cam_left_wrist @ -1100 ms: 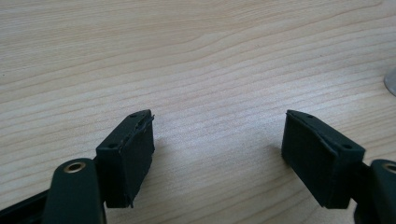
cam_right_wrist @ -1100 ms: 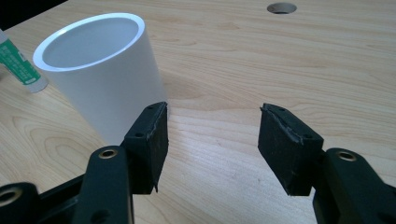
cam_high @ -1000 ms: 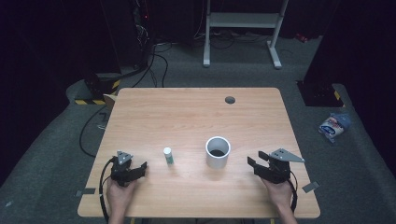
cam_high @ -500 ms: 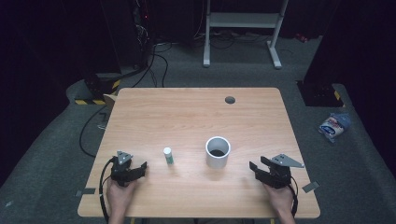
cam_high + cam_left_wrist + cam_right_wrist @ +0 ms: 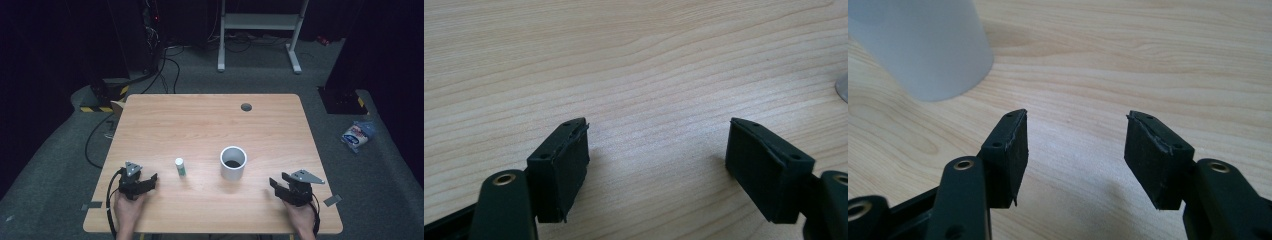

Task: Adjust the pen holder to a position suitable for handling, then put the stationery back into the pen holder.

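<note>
A white cup (image 5: 233, 163) stands upright on the wooden table (image 5: 210, 125), right of centre near the front. A small white bottle with a green band (image 5: 179, 167) stands to its left. My left gripper (image 5: 150, 180) rests low at the front left, held by a hand, open with bare wood between its fingers (image 5: 561, 170). At the front right my right gripper (image 5: 274, 184) is open too, nothing between its fingers (image 5: 1008, 155). The cup (image 5: 923, 45) shows blurred at the upper left of the right gripper view.
A dark round grommet hole (image 5: 246, 107) sits near the table's far edge. On the grey floor lie cables (image 5: 95, 145) at the left and a plastic packet (image 5: 356, 136) at the right. A white stand (image 5: 257, 30) is behind the table.
My right gripper has come down and back a little toward the front edge. The left gripper, cup and bottle have stayed put.
</note>
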Demonstrator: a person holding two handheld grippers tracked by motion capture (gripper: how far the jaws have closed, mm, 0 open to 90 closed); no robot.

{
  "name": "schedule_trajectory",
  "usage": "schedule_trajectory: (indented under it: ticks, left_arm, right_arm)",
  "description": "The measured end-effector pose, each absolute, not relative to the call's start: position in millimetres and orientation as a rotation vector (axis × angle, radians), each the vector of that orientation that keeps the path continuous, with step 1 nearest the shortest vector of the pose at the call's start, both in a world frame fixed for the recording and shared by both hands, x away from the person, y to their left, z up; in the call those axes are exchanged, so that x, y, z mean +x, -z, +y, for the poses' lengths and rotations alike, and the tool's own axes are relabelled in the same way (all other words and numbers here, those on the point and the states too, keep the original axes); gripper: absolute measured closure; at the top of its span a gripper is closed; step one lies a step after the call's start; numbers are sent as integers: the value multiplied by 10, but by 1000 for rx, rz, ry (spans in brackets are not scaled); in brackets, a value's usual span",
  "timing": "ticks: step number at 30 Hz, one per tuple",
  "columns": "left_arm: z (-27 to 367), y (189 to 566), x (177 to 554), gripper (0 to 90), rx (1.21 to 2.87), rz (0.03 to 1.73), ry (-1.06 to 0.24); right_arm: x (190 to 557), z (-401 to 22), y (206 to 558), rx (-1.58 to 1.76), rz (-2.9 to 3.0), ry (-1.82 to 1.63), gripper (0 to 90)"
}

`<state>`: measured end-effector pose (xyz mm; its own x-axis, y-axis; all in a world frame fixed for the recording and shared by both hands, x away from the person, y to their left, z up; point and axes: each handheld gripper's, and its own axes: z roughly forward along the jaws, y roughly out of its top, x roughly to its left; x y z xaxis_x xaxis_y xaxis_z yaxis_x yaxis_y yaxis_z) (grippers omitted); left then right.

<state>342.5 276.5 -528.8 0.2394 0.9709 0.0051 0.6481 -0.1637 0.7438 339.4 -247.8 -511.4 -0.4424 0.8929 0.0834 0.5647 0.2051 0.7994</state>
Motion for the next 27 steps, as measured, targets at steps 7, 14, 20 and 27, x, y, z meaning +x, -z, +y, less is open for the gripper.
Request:
schedule_trajectory:
  ticks: [7,14,20,27]
  left_arm:
    - [2763,5288,3424,255,1891,1480,-668]
    - [2766,5288,3424,256,1887,1481,-665]
    - [2765,5288,3422,274,1877,1492,-672]
    - [2787,5271,3419,246,1866,1494,-619]
  right_arm:
    - [3412,-2440,5154,1332,2115,-1049,426]
    - [3462,-2393,5220,1325,2155,-988,412]
    - [3524,-2371,5229,1282,2220,-947,352]
    - [3606,-2376,5232,1286,2217,-940,320]
